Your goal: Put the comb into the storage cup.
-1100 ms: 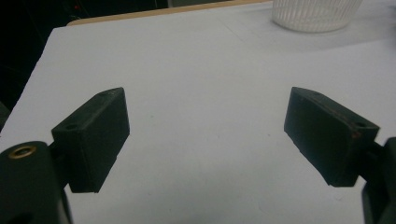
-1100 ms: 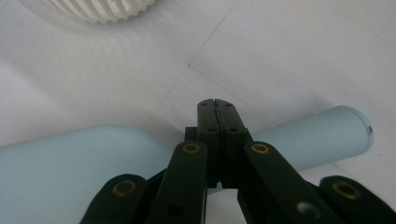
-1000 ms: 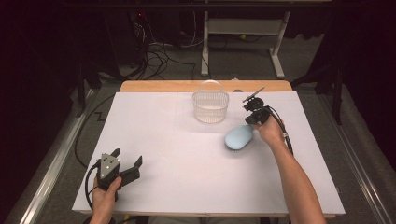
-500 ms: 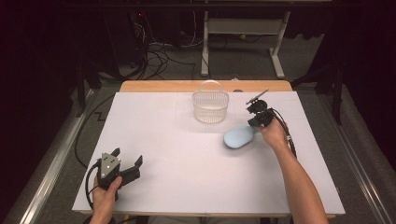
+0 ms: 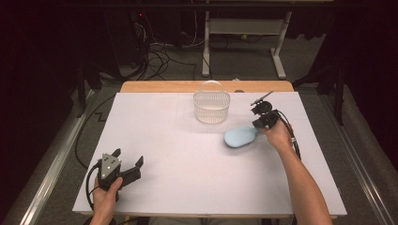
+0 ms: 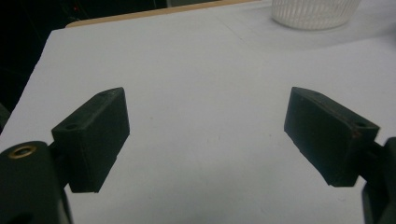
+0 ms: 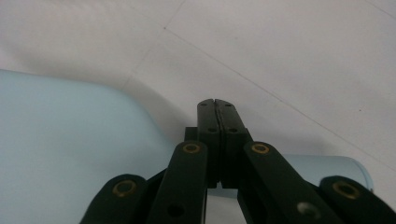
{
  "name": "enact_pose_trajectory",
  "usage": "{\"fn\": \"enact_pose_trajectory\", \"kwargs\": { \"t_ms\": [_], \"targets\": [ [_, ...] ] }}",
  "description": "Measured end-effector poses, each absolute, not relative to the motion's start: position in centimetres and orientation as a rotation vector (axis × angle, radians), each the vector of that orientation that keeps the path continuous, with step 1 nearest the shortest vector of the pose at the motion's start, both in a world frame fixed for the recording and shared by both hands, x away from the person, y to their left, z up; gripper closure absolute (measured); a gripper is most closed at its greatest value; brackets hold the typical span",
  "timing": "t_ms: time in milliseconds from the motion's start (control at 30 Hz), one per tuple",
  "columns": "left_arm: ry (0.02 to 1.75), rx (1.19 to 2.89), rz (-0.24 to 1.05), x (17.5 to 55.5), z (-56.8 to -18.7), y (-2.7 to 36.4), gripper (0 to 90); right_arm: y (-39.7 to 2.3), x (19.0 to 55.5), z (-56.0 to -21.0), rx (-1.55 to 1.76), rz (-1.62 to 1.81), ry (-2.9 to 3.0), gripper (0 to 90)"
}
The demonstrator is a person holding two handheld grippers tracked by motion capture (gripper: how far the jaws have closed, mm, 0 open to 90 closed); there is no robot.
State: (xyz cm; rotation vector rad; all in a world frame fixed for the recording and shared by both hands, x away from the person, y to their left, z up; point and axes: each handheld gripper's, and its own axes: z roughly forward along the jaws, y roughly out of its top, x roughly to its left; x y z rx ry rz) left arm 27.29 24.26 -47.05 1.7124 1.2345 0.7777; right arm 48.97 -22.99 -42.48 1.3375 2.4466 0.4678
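high view, largest item first: white table (image 5: 187, 187), its surface reaching a bare wooden strip at the far edge. landmark taken for all positions: the white mesh basket (image 5: 211, 107), which stands upright near the far edge of the table, about midway across, handle raised.

pale blue bottle (image 5: 240, 136) lies on its side on the table, nearer the person than the basket and to its right, close to it but not touching. its wide body points toward the basket side, its narrow neck toward the right hand.

right gripper (image 5: 261, 123) sits at the neck end of the bottle, to the right of the basket and slightly nearer the person. in the right gripper view the right gripper (image 7: 217, 106) has both jaws pressed flat together, no gap between the pads and nothing between them; the bottle (image 7: 70, 154) lies under and beside the linkage, body to the left and neck end to the lower right. whether the closed tip touches the bottle cannot be told.

left gripper (image 5: 129, 168) is held well apart from the basket, at the near left corner of the table. in the left gripper view the left gripper (image 6: 205, 135) has its jaws spread wide over bare table, nothing between them, with the basket (image 6: 315, 11) far off at the upper right.
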Motion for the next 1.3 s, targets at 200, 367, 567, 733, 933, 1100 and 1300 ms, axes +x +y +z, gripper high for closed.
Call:
{"fn": "enact_pose_trajectory", "kwargs": {
  "t_ms": [200,367,567,733,933,1100,1300],
  "targets": [
    [1.236,1.710,0.780,27.3,-47.0,24.3,15.0,-23.3,49.1,-42.6,1.354,0.456,2.440,90.0],
    [1.235,1.706,0.776,27.2,-47.0,24.3,15.0,-23.5,49.0,-42.6,1.360,0.459,2.441,90.0],
    [1.235,1.710,0.774,27.3,-47.1,24.2,15.0,-23.9,48.4,-42.6,1.360,0.468,2.444,90.0],
    [1.233,1.714,0.774,27.4,-47.1,24.1,15.0,-24.4,48.0,-42.7,1.371,0.467,2.448,90.0],
    [1.232,1.711,0.775,27.3,-47.0,24.2,15.0,-24.5,47.6,-42.7,1.375,0.462,2.446,90.0],
    [1.232,1.713,0.773,27.3,-47.0,24.0,15.0,-24.7,47.1,-42.6,1.374,0.472,2.447,90.0],
    [1.232,1.713,0.773,27.4,-47.0,24.1,15.0,-25.0,46.4,-42.6,1.369,0.477,2.457,90.0]
  ]
}}
